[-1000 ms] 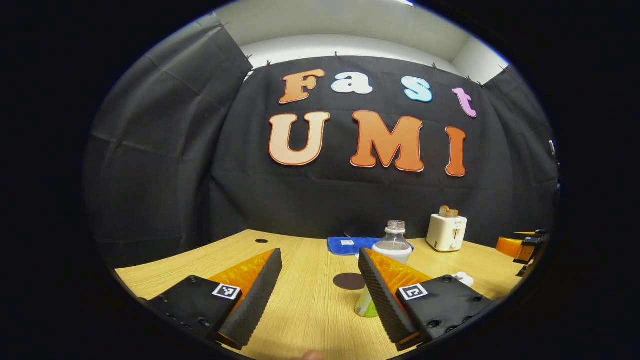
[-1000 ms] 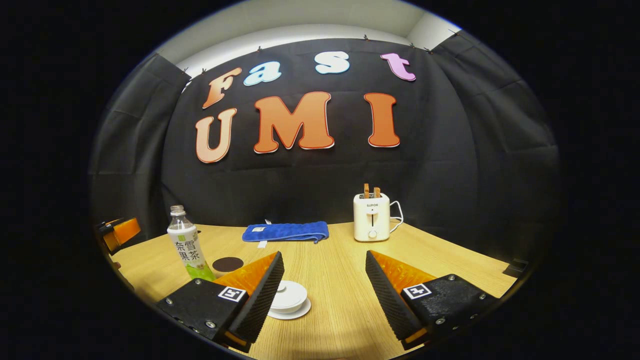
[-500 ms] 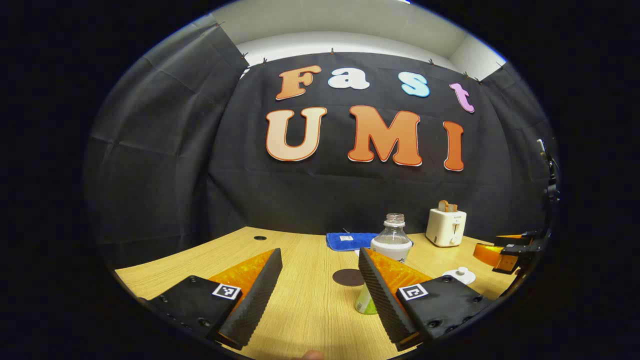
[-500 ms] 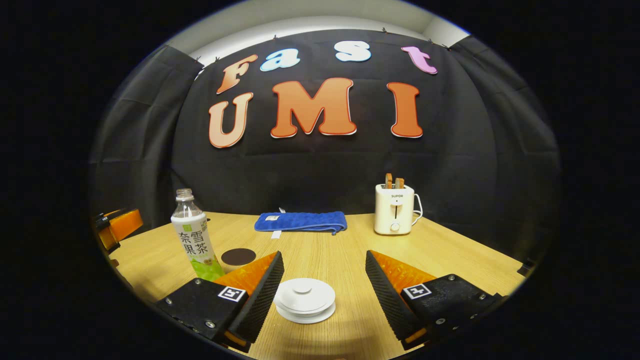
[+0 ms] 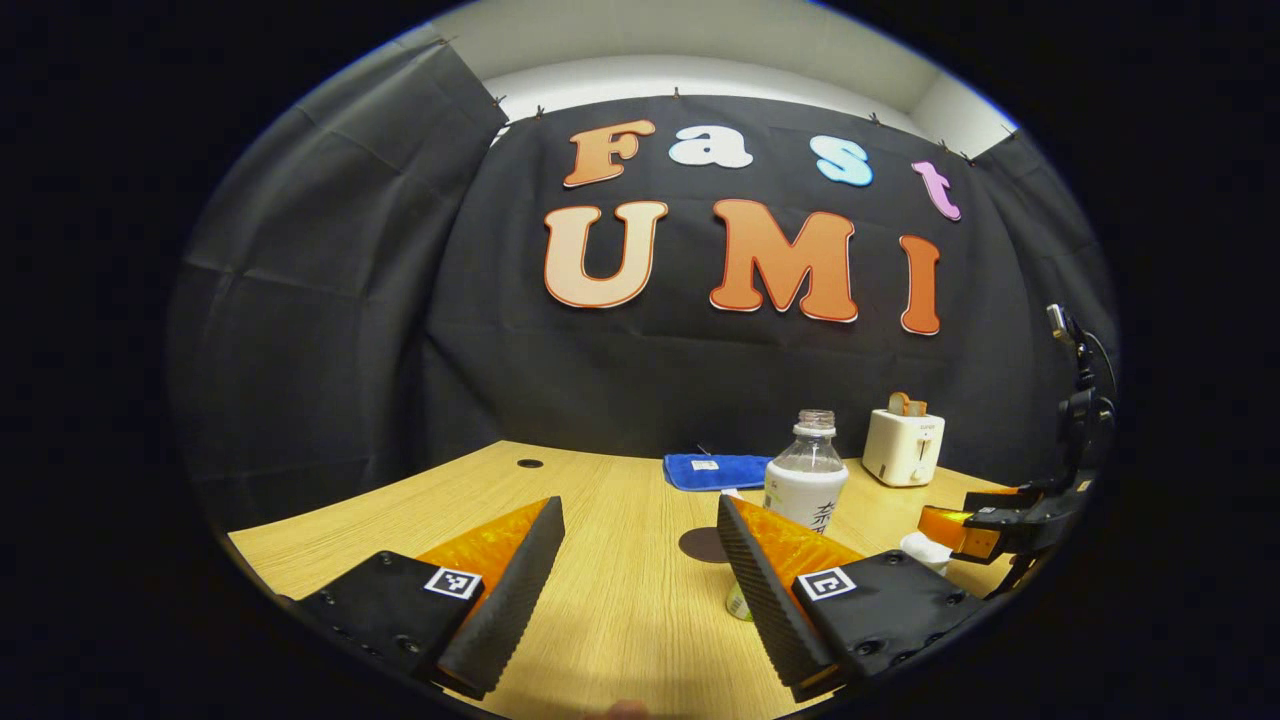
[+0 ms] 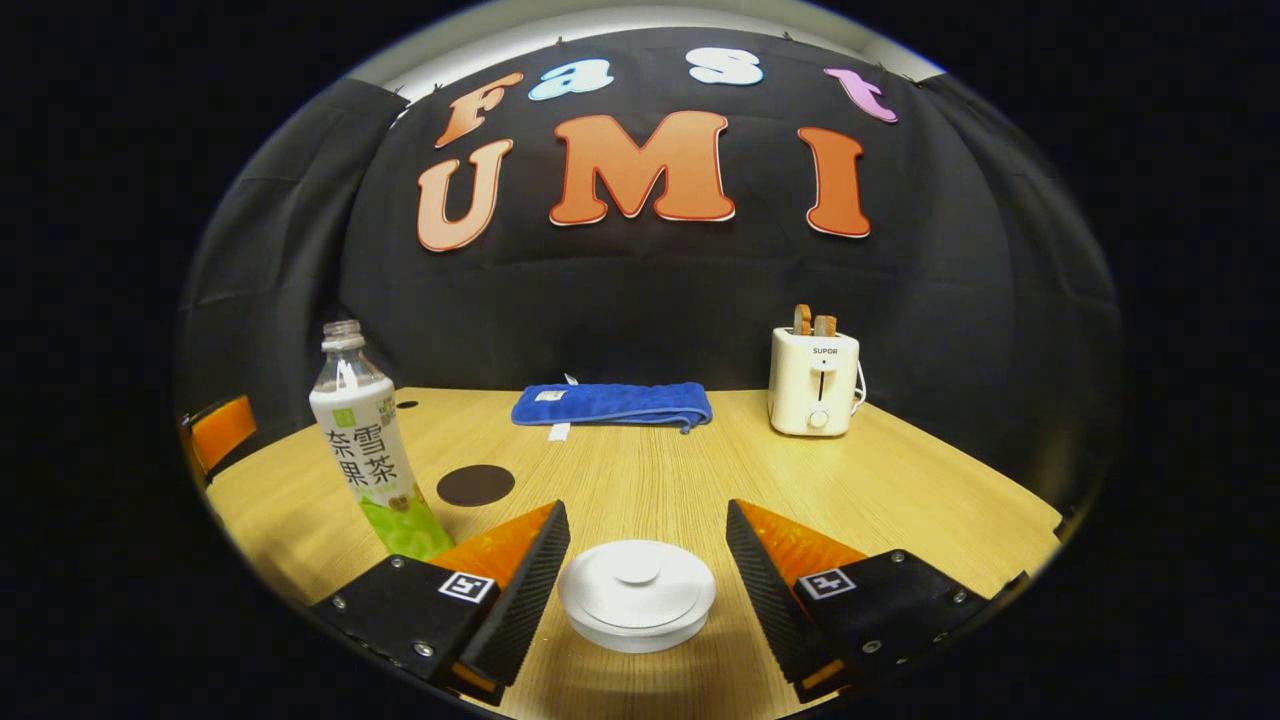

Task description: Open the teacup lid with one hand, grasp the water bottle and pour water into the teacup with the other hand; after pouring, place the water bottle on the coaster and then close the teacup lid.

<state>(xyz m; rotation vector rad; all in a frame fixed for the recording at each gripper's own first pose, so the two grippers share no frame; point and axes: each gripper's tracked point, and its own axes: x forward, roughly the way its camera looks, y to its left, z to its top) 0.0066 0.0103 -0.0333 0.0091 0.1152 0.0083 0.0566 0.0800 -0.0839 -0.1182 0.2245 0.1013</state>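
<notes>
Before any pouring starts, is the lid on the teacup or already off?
On. In the right gripper view the lid sits flat over the teacup, between the open right gripper, untouched.

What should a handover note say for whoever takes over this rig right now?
Right claw: open, straddling the lidded teacup, not touching it.
Left claw: open, holding nothing, facing the water bottle.
Bottle stands uncapped on the table, beside the dark coaster.
Done: nothing, lid still on.
Left: lift lid, grasp bottle, pour, set bottle on coaster, close lid.
</notes>
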